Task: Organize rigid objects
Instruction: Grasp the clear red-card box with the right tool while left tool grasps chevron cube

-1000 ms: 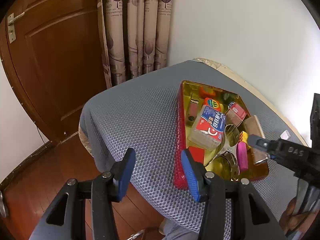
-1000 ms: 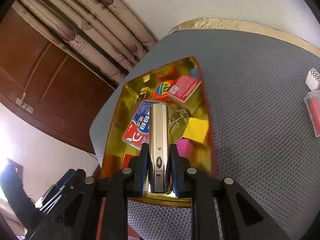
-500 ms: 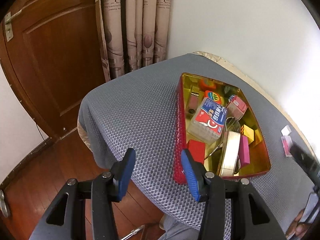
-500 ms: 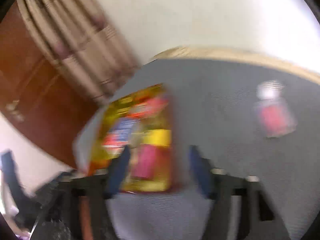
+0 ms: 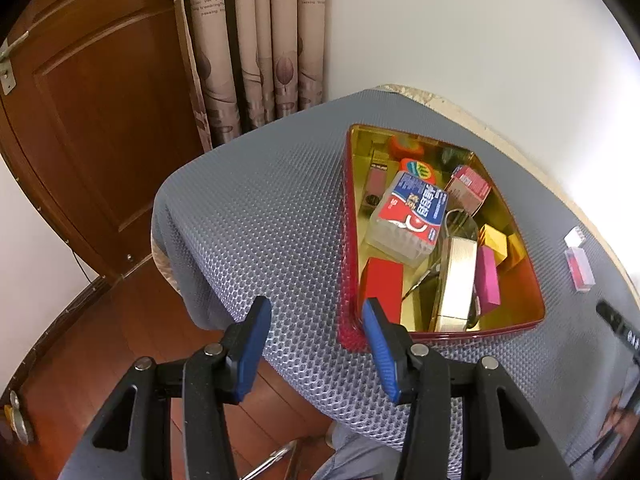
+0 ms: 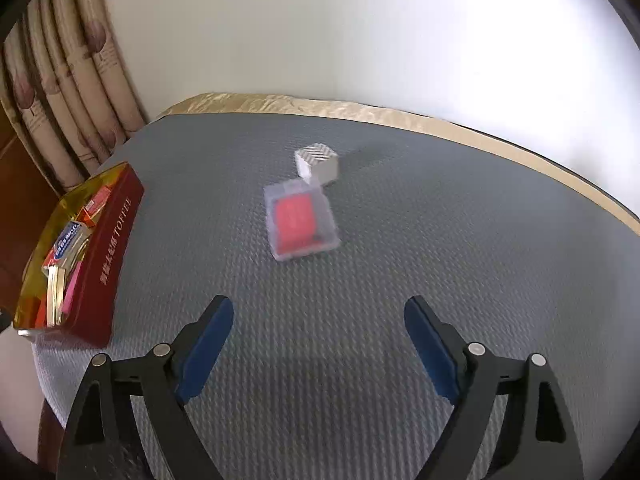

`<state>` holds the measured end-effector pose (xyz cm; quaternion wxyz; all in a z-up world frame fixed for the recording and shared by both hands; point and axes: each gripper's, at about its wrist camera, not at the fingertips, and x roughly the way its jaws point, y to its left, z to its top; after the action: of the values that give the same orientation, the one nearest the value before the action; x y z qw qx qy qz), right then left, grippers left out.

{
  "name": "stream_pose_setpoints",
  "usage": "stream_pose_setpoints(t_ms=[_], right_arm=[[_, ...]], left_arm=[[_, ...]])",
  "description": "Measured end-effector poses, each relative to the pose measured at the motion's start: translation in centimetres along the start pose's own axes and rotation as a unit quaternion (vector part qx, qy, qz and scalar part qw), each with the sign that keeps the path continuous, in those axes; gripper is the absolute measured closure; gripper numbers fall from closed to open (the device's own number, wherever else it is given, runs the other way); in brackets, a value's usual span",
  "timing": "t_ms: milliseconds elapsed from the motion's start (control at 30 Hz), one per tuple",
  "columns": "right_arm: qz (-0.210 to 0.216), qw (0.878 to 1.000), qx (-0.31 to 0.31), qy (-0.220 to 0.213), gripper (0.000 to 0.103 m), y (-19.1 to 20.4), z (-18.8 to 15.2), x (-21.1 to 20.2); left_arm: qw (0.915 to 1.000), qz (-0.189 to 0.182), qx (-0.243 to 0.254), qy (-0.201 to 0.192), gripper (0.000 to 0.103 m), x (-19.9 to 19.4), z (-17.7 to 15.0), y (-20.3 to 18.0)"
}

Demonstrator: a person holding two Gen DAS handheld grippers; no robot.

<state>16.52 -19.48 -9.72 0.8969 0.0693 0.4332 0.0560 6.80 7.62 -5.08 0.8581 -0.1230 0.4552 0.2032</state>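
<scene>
Since a second ago our right gripper has let the silver case go into the red tin and swung over to the clear box with the red card; its jaws have just been opening and stand wide, empty. Our left gripper hangs half open, holding nothing. We risk nudging the striped cube touching that box. Only the left view shows the tin's contents fully.
</scene>
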Motion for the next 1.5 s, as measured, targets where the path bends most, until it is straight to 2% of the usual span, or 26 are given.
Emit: stream_pose_setpoints(t_ms=[67, 167, 267, 367, 400, 433, 500, 533, 700, 800, 867, 933, 967, 1033, 1100, 1167, 1200, 1300, 1333, 1400, 1467, 1500], right_arm=[[-0.004, 1.000, -0.017, 0.010, 0.013, 0.7, 1.2, 1.5], [-0.017, 0.999, -0.038, 0.017, 0.012, 1.3, 2.5, 3.3], [-0.014, 0.999, -0.037, 0.030, 0.012, 1.4, 4.1, 5.1], [-0.030, 0.998, -0.038, 0.049, 0.013, 0.9, 5.0, 7.1], [-0.030, 0.997, -0.037, 0.056, 0.015, 0.9, 5.2, 7.7], [-0.029, 0.997, -0.037, 0.067, 0.033, 0.7, 5.1, 8.3], [-0.032, 0.997, -0.041, 0.062, 0.048, 0.6, 5.0, 8.1], [-0.034, 0.997, -0.043, 0.061, 0.052, 0.4, 4.9, 7.8], [-0.043, 0.997, -0.042, 0.049, 0.052, -2.3, 1.8, 4.7], [-0.084, 0.995, -0.026, 0.035, 0.052, -6.2, -1.1, 1.7], [-0.112, 0.993, -0.007, 0.026, 0.052, -9.5, -3.2, -0.4], [-0.137, 0.990, 0.009, 0.019, 0.052, -12.5, -5.1, -1.9], [-0.144, 0.989, 0.018, 0.012, 0.052, -13.8, -6.0, -2.6], [-0.152, 0.988, 0.030, -0.005, 0.052, -15.4, -7.4, -3.8], [-0.141, 0.989, 0.043, -0.012, 0.052, -16.0, -8.0, -4.2], [-0.133, 0.990, 0.053, -0.013, 0.052, -16.4, -8.0, -4.4], [-0.130, 0.990, 0.054, -0.014, 0.052, -16.6, -8.0, -4.4], [-0.110, 0.991, 0.069, -0.016, 0.052, -17.4, -8.0, -4.6], [-0.103, 0.992, 0.073, -0.018, 0.051, -18.0, -8.0, -4.7], [-0.091, 0.992, 0.083, -0.022, 0.051, -18.7, -8.2, -5.1], [-0.083, 0.992, 0.088, -0.024, 0.051, -19.0, -8.3, -5.3], [-0.079, 0.992, 0.090, -0.025, 0.051, -19.3, -8.5, -5.5]], left_arm=[[1.0000, -0.002, -0.002, -0.001, 0.054, 0.1, 0.1, 0.1], [1.0000, 0.001, 0.001, -0.002, 0.054, 0.3, 0.2, 0.1], [1.0000, -0.001, 0.001, 0.000, 0.054, 0.5, 0.3, 0.1], [1.0000, 0.000, 0.004, 0.002, 0.054, 0.7, 0.3, 0.0], [1.0000, -0.001, 0.004, 0.004, 0.054, 0.7, 0.4, 0.0], [1.0000, -0.001, 0.004, 0.005, 0.054, 0.8, 0.4, 0.0], [1.0000, -0.001, 0.006, 0.005, 0.054, 0.8, 0.4, -0.1], [1.0000, 0.002, 0.008, 0.004, 0.054, 0.8, 0.3, -0.2], [0.9992, -0.007, 0.034, -0.016, 0.054, 0.1, 0.1, -1.1], [0.9946, -0.059, 0.071, -0.047, 0.054, -1.7, -0.3, -2.7], [0.9862, -0.112, 0.113, -0.047, 0.054, -2.7, -0.6, -4.7], [0.9718, -0.167, 0.162, -0.038, 0.052, -3.5, -0.6, -7.6], [0.9556, -0.205, 0.210, -0.020, 0.046, -3.7, -0.4, -10.1], [0.9310, -0.260, 0.256, 0.013, 0.044, -3.5, 0.6, -13.9], [0.9173, -0.283, 0.280, 0.014, 0.042, -3.2, 1.9, -17.2], [0.9090, -0.280, 0.308, 0.004, 0.040, -2.5, 3.5, -21.0], [0.9022, -0.281, 0.328, 0.001, 0.040, -1.9, 4.4, -23.2], [0.8842, -0.272, 0.379, 0.015, 0.040, 0.7, 6.2, -29.2], [0.8835, -0.260, 0.389, 0.018, 0.040, 1.8, 6.6, -31.0], [0.8755, -0.255, 0.410, 0.016, 0.040, 3.4, 7.0, -33.6], [0.8736, -0.233, 0.427, 0.009, 0.040, 4.9, 7.3, -35.6], [0.8695, -0.233, 0.435, 0.010, 0.040, 5.7, 7.4, -36.5]])
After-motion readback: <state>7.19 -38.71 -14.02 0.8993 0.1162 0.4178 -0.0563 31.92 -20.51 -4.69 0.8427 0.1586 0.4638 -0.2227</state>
